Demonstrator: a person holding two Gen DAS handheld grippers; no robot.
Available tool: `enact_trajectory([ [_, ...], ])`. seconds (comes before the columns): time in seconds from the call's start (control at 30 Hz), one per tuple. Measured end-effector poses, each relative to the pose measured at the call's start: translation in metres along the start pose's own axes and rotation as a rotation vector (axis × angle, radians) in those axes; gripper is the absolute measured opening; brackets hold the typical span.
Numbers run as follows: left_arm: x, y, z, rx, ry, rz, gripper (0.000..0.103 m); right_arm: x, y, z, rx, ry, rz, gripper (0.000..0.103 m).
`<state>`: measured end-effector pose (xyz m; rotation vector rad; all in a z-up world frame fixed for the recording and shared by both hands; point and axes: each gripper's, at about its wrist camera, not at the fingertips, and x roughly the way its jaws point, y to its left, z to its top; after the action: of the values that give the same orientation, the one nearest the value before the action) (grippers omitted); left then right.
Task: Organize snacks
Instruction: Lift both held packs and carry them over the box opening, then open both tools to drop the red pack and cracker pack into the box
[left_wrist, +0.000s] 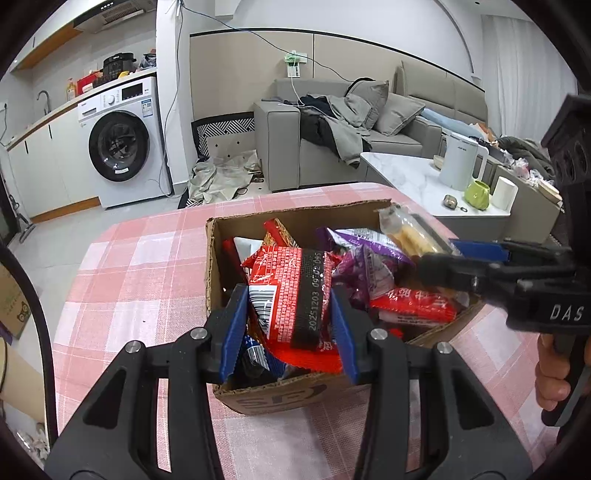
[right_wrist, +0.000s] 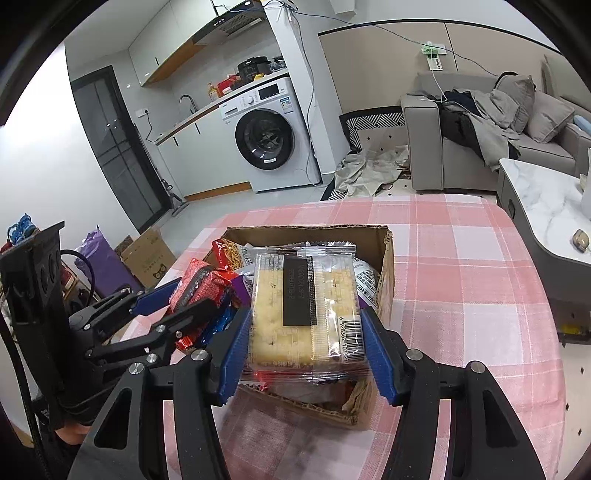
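The left gripper (left_wrist: 288, 314) is closed on a red snack packet (left_wrist: 291, 295), which is pinched between the blue pads (left_wrist: 232, 328) over the near end of the cardboard box (left_wrist: 212, 258). The right gripper (right_wrist: 306, 347) is likewise clamped on a clear packet of crackers (right_wrist: 303, 314), held flat above the same box (right_wrist: 386, 258), which stands on the pink checked tablecloth (right_wrist: 461, 295).

Both packets are soft and slippery — a slide out of the pads could be expected if either is tilted or moved sharply, and the crackers could be cracked by a harder squeeze. The two grippers are working close together over one small box; a collision, or a snagged wrapper, could follow if both are lowered at once. The box is already heaped with a purple packet (left_wrist: 362, 273) and other red wrappers (left_wrist: 413, 302), so anything set on top might be tipped over the torn rim onto the cloth, and the light box itself could be shoved along it.

The box floor is hidden under the pile, so the room left cannot be judged. How deep the pads bite behind each packet is not shown. Most printing on the wrappers is too small to read, and only a bit of the person's hand (left_wrist: 550, 376) is seen at the frame edge.
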<state>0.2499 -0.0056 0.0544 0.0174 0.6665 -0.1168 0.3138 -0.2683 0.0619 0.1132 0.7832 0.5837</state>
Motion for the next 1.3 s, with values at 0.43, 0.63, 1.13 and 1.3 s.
enact_trajectory([
  [0.43, 0.022, 0.009, -0.011, 0.012, 0.030, 0.004, 0.041, 0.031, 0.010, 0.010, -0.040, 0.029, -0.046, 0.059],
  [0.63, 0.026, 0.011, -0.012, 0.012, 0.030, 0.000, 0.041, 0.034, 0.015, 0.008, -0.084, 0.028, -0.068, 0.059],
  [1.13, 0.022, 0.027, -0.015, -0.043, 0.007, -0.041, 0.063, -0.003, 0.018, -0.008, -0.144, -0.043, -0.070, 0.086],
  [1.3, 0.001, 0.027, -0.019, -0.032, -0.051, -0.028, 0.085, -0.018, 0.020, -0.011, -0.151, -0.090, -0.095, 0.102],
])
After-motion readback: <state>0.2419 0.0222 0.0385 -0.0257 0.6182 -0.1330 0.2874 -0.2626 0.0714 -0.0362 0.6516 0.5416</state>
